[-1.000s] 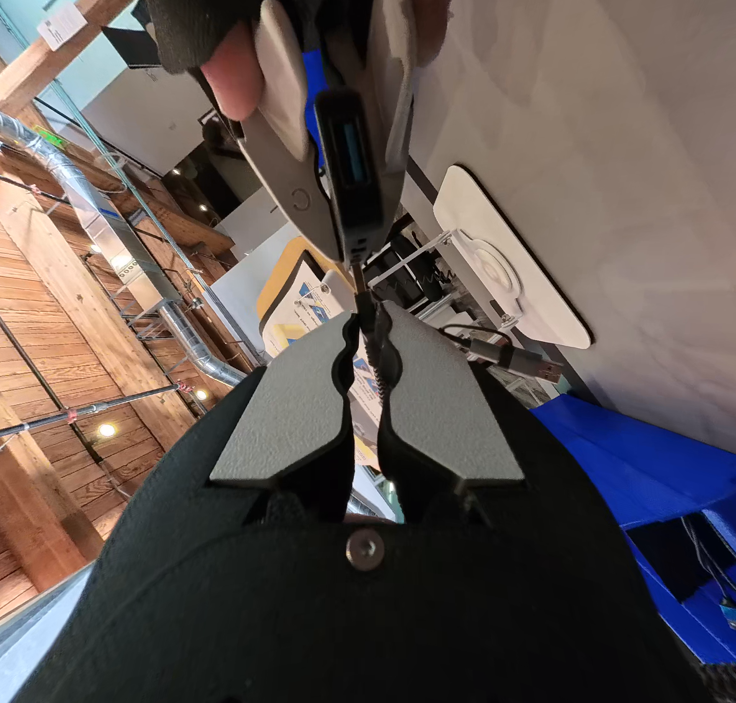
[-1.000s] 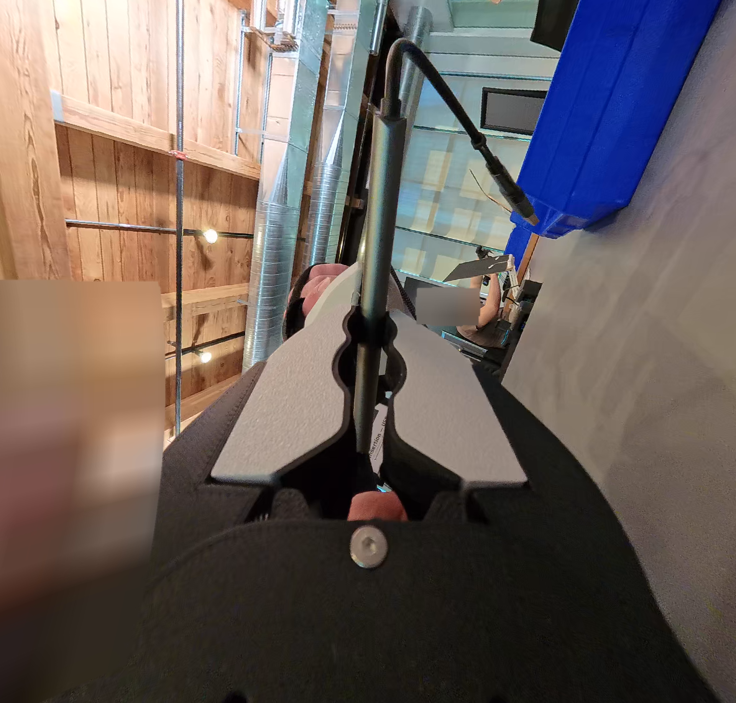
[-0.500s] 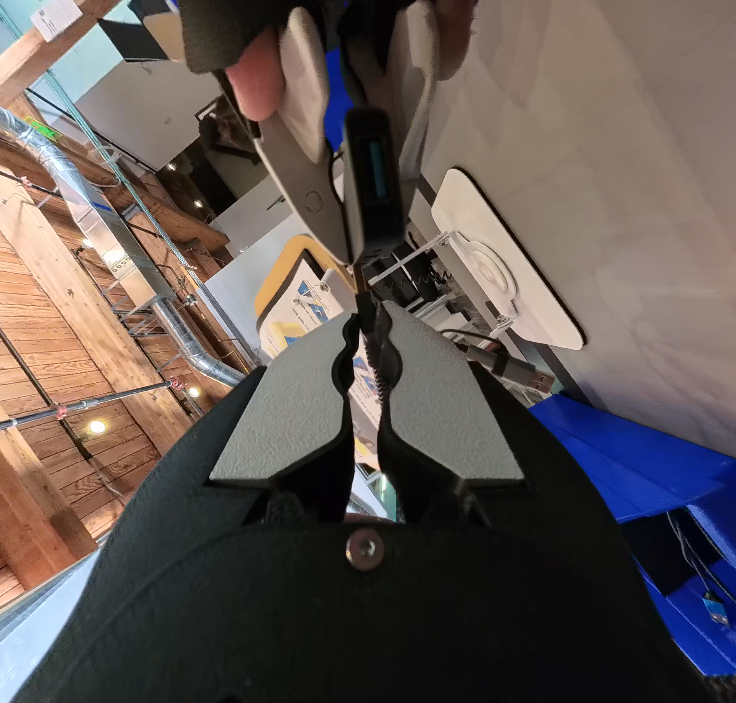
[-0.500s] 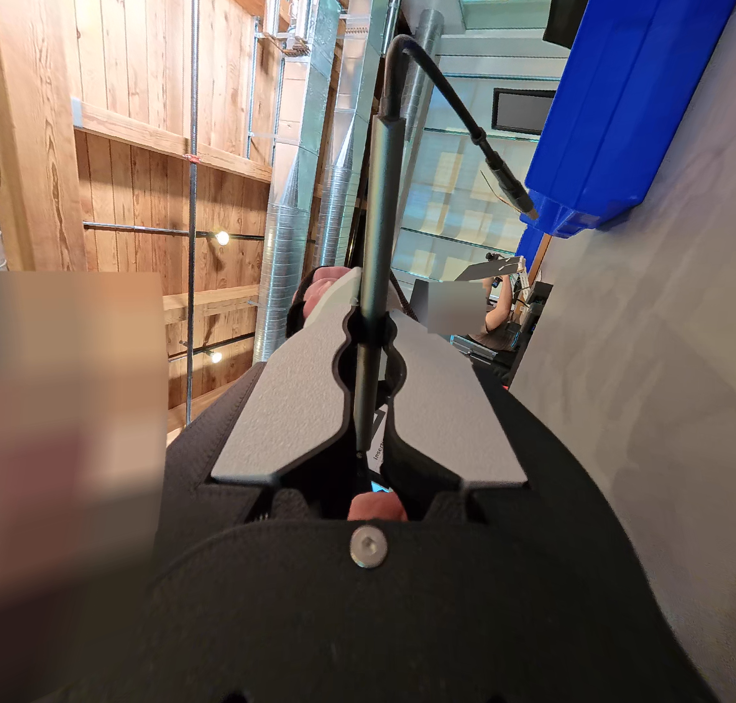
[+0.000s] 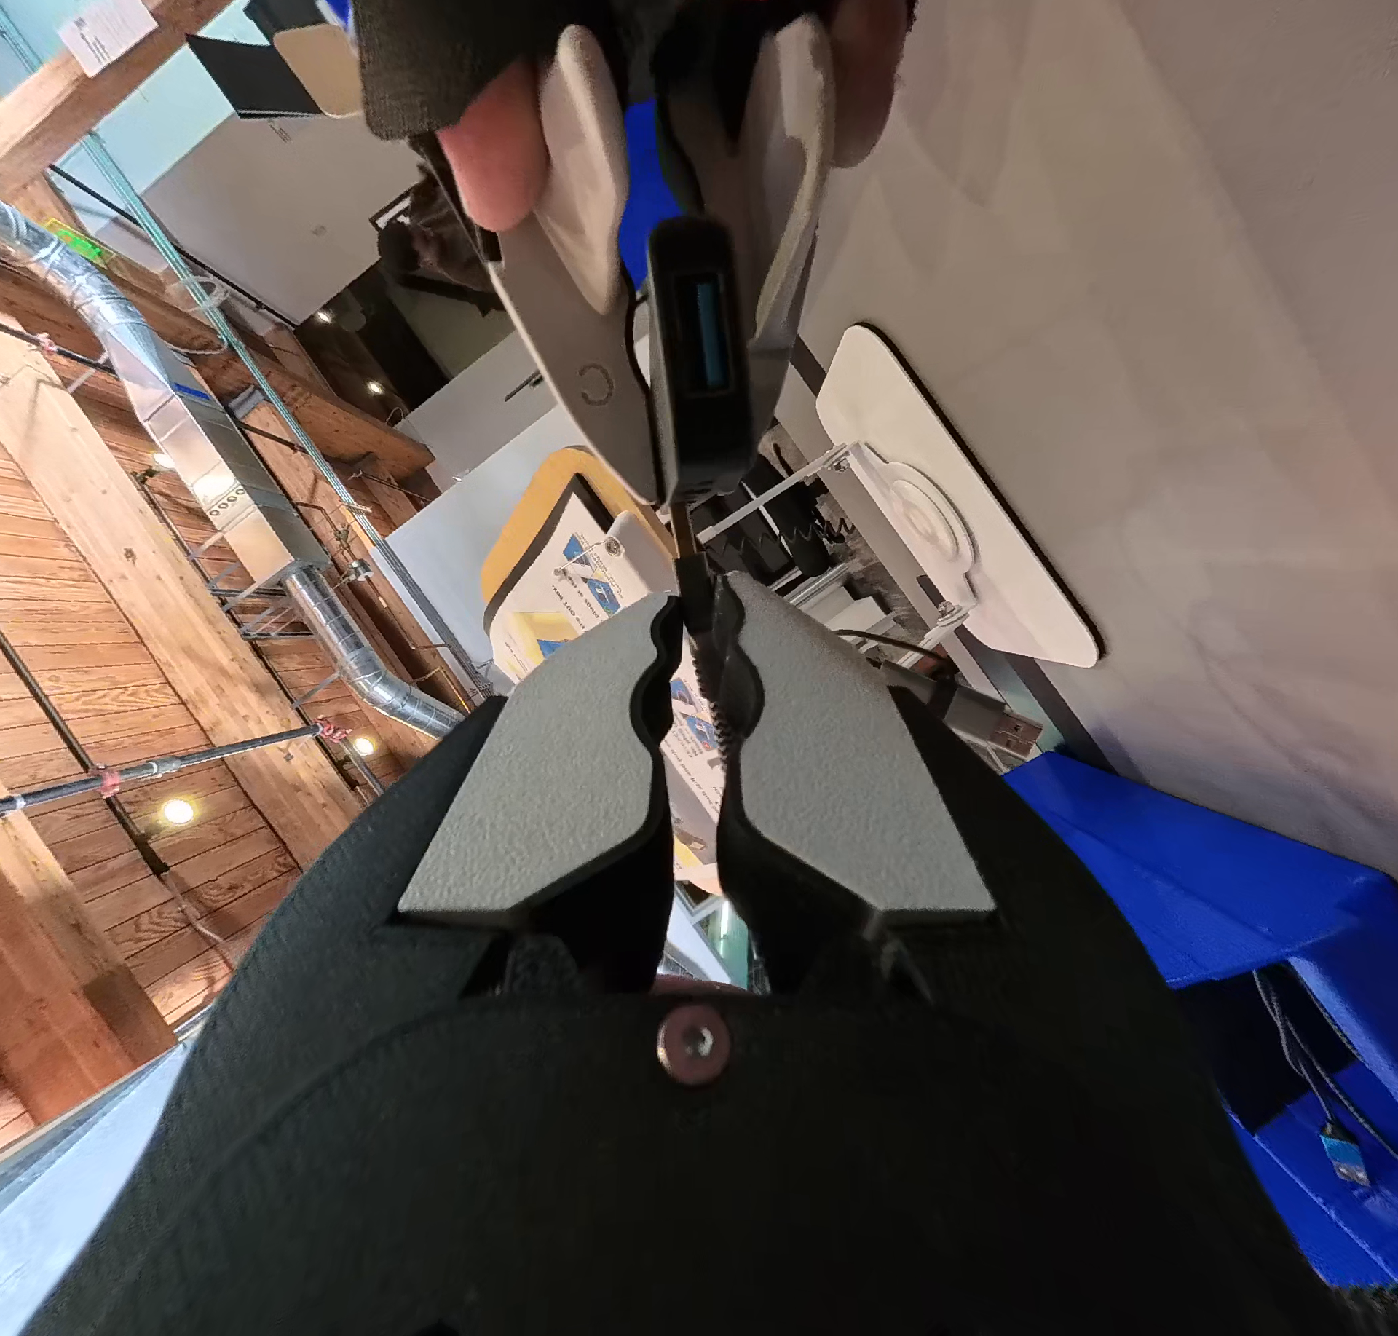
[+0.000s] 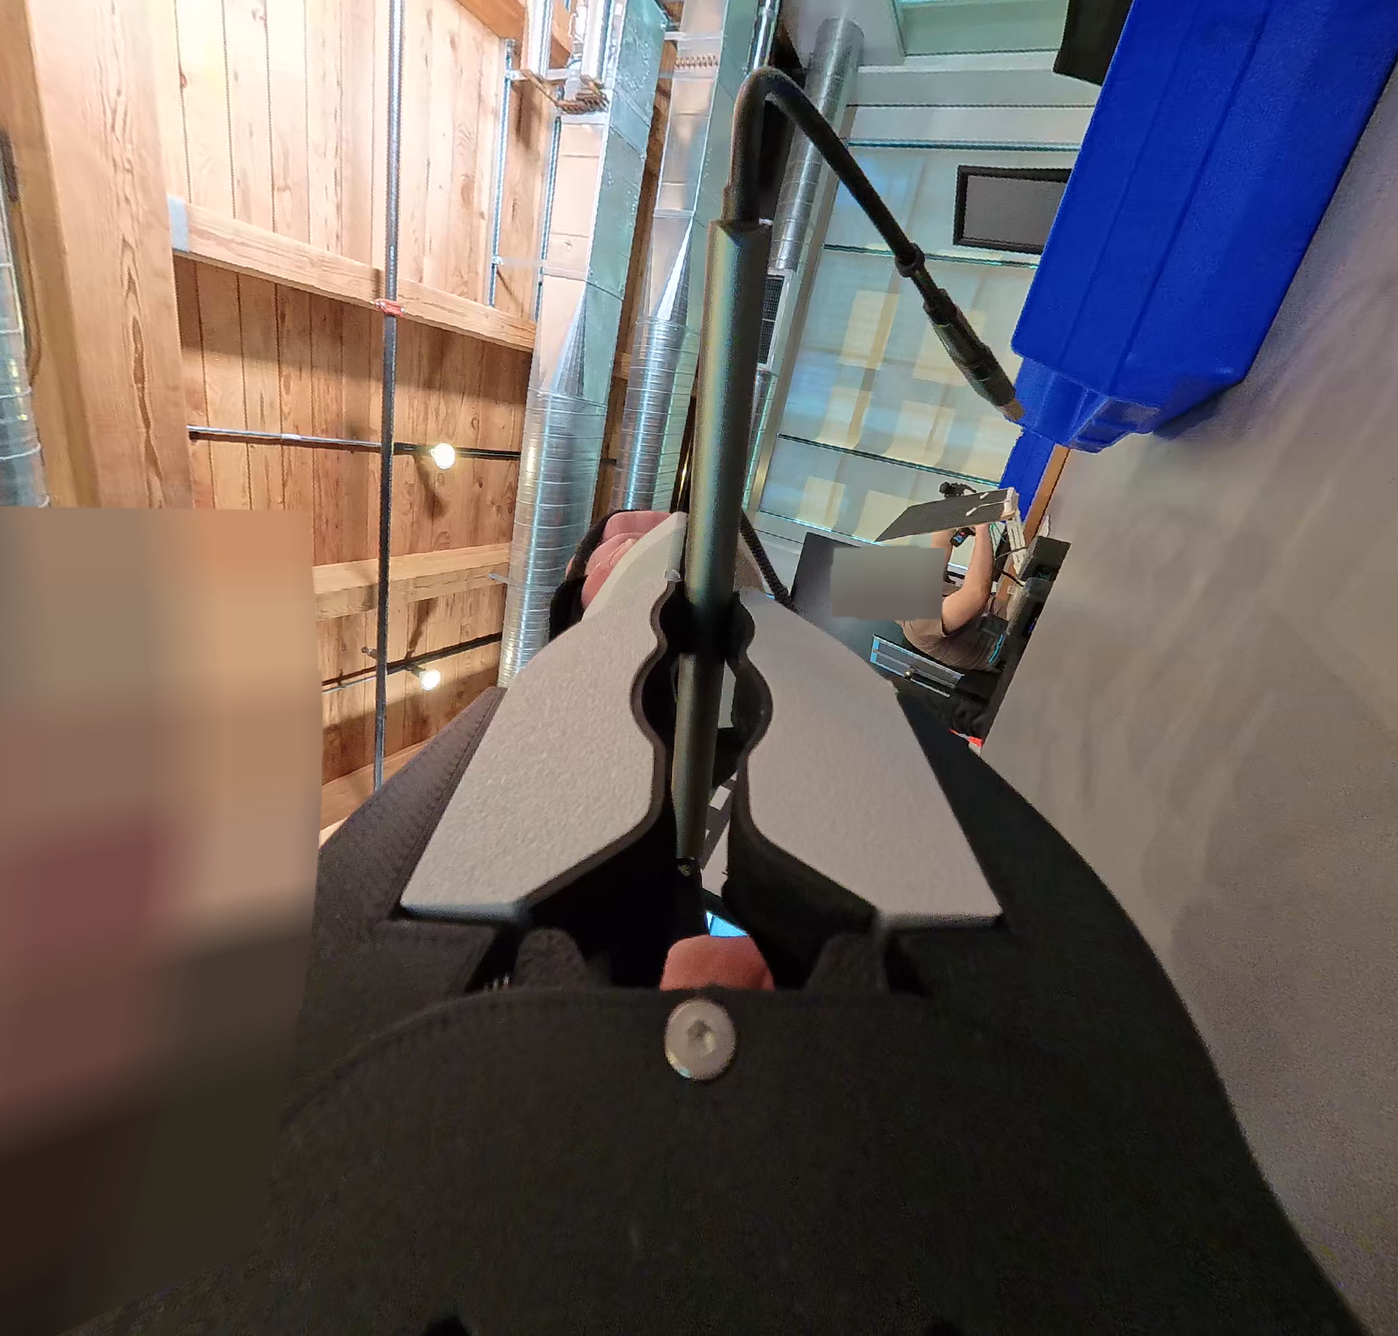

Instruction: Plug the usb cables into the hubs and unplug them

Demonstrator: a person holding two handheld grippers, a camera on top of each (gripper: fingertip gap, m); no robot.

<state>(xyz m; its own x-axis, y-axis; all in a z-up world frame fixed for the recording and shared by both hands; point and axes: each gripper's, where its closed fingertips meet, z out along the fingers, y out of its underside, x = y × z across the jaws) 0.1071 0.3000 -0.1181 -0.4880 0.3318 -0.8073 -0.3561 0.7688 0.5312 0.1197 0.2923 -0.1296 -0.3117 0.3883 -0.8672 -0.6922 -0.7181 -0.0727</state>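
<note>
The right tool [image 6: 700,611] clamps the slim dark-grey metal USB hub [image 6: 715,407] steady in the air above the desk [image 5: 1135,203], while the left tool [image 5: 700,604] pinches the black braided USB cable [image 5: 707,657] behind its plug, seated in the hub's end.

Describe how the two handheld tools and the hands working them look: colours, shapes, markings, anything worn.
Both the left tool and the right tool have a black textured body with one silver screw at its centre, and two flat grey fingers whose black-lined inner edges are wavy and scalloped. From the left view, a grey finger of the right tool bears an embossed ring mark; the hand behind it wears a black fingerless glove.
</note>
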